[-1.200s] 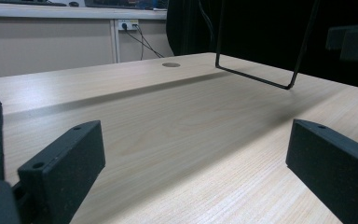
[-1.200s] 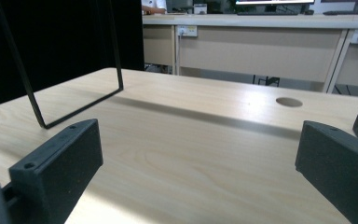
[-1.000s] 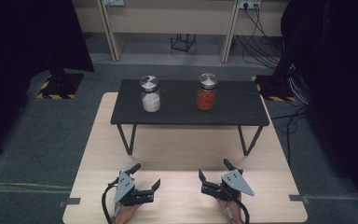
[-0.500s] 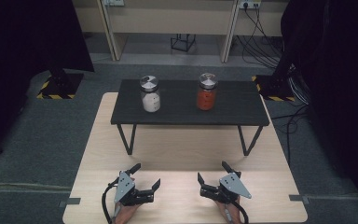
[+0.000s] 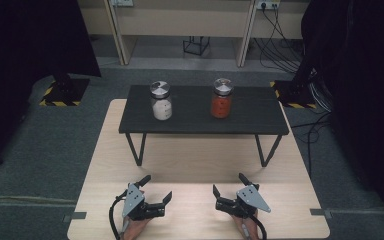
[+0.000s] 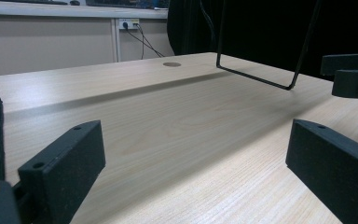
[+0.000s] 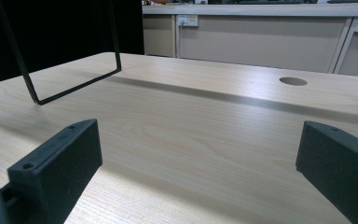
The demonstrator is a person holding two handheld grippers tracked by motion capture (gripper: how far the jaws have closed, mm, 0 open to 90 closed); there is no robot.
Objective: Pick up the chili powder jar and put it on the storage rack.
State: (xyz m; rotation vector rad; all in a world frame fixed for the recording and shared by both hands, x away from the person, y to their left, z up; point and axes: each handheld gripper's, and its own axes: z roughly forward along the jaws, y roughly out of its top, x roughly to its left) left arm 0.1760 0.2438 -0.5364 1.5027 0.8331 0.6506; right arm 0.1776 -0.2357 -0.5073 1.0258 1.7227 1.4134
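Observation:
My left gripper (image 5: 157,187) rests low over the near edge of the light wooden table (image 5: 200,160), held by a hand, its jaws wide open with nothing between them. To its right my right gripper (image 5: 228,183) is also open and empty. In the left gripper view the left gripper (image 6: 196,140) frames bare wood, and the right gripper (image 6: 352,79) shows at the right edge. Bare tabletop also lies between the jaws of the right gripper (image 7: 198,144) in its own view. A white-filled jar (image 5: 161,100) and an orange-red jar (image 5: 221,98), both with metal lids, stand farther off on a black shelf (image 5: 250,120).
The black shelf stands on thin wire legs (image 7: 70,88) across the table's far half. A round cable hole (image 7: 292,80) is cut in the tabletop. Beyond the table are grey carpet, a beige cabinet front (image 5: 180,20), cables (image 5: 280,45) and dark curtains at both sides.

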